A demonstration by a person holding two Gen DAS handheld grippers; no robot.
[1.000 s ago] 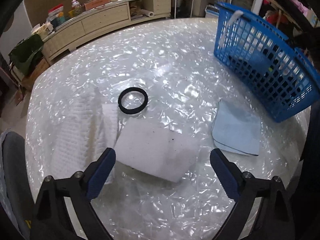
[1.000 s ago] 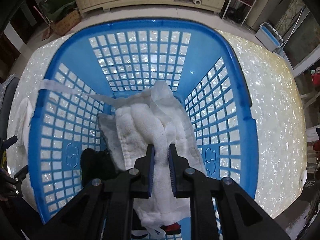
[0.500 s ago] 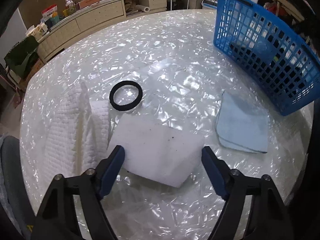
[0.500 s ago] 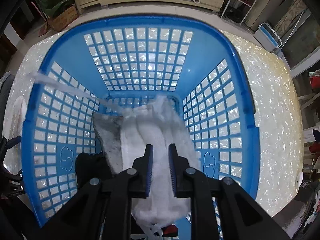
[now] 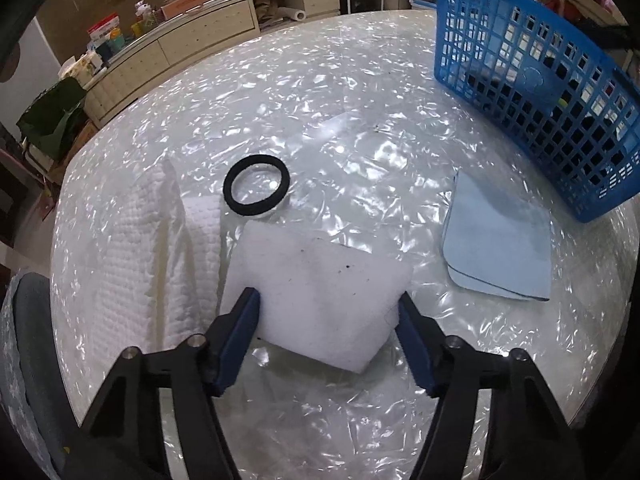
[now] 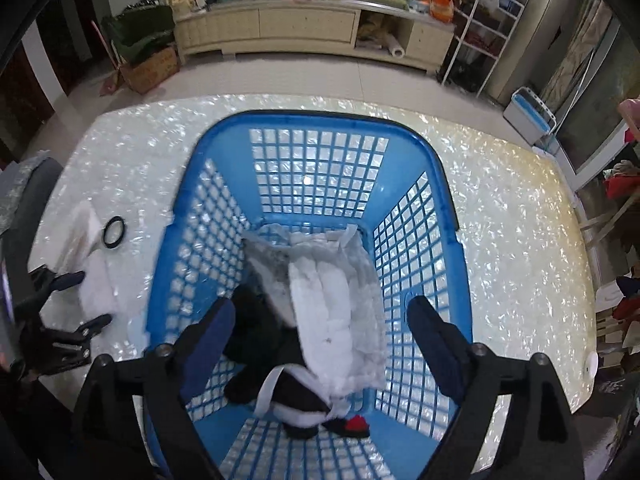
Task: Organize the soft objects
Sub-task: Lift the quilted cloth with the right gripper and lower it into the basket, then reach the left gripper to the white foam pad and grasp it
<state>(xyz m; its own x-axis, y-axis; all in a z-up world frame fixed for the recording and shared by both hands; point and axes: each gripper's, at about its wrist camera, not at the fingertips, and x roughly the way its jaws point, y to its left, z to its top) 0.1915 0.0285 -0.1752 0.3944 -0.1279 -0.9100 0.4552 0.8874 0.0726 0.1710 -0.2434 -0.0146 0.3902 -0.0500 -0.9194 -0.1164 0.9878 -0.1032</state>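
Note:
My left gripper (image 5: 326, 324) points down at a flat white foam pad (image 5: 320, 276) on the table. Its jaws are closing, one blue pad at each side edge of the foam, which shows no squeeze. A black ring band (image 5: 256, 186) lies just beyond the foam, a white quilted cloth (image 5: 132, 248) to its left and a light blue cloth (image 5: 500, 248) to its right. My right gripper (image 6: 320, 320) hovers over the blue basket (image 6: 320, 118) with jaws opening wide and nothing held. A white padded cloth (image 6: 340, 312) lies loose inside on black items (image 6: 256, 336).
The blue basket (image 5: 532, 80) stands at the table's far right, close to the blue cloth. The shiny pearl-pattern table (image 5: 320, 100) ends near a grey chair (image 5: 24, 340) at the left. A cream sideboard (image 6: 280, 28) runs along the back wall.
My right gripper let go of the white padded cloth, which dropped into the basket, and rose. My left gripper sank toward the foam pad and its jaws narrowed around it.

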